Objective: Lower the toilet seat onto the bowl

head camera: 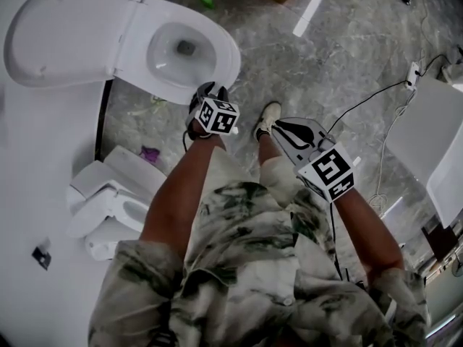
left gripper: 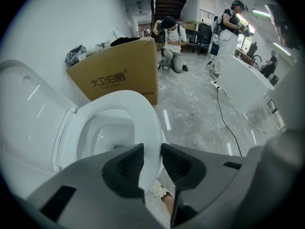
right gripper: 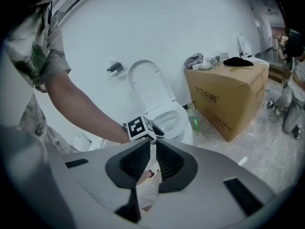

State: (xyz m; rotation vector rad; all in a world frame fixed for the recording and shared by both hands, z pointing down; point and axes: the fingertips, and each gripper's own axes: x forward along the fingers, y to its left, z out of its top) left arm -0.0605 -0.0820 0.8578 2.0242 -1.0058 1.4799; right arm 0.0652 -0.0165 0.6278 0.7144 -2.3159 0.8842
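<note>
A white toilet stands against the wall, its lid (head camera: 65,35) tilted back and the seat (head camera: 226,58) low over the bowl (head camera: 182,49). My left gripper (head camera: 205,92) points steeply down at the seat's front. In the left gripper view the front rim of the seat (left gripper: 138,109) fills the gap between the two pads of the left gripper (left gripper: 152,163), which is shut on it. My right gripper (head camera: 281,126) hangs to the right over the floor, away from the toilet. The right gripper (right gripper: 153,159) has a narrow gap between its pads with nothing in it.
A cardboard box (left gripper: 119,75) with clothes on top stands beside the toilet. Another white fixture (head camera: 108,201) lies at the lower left. Cables (head camera: 376,100) cross the marble floor toward a white tub (head camera: 434,143). Other people (left gripper: 171,42) work at the back.
</note>
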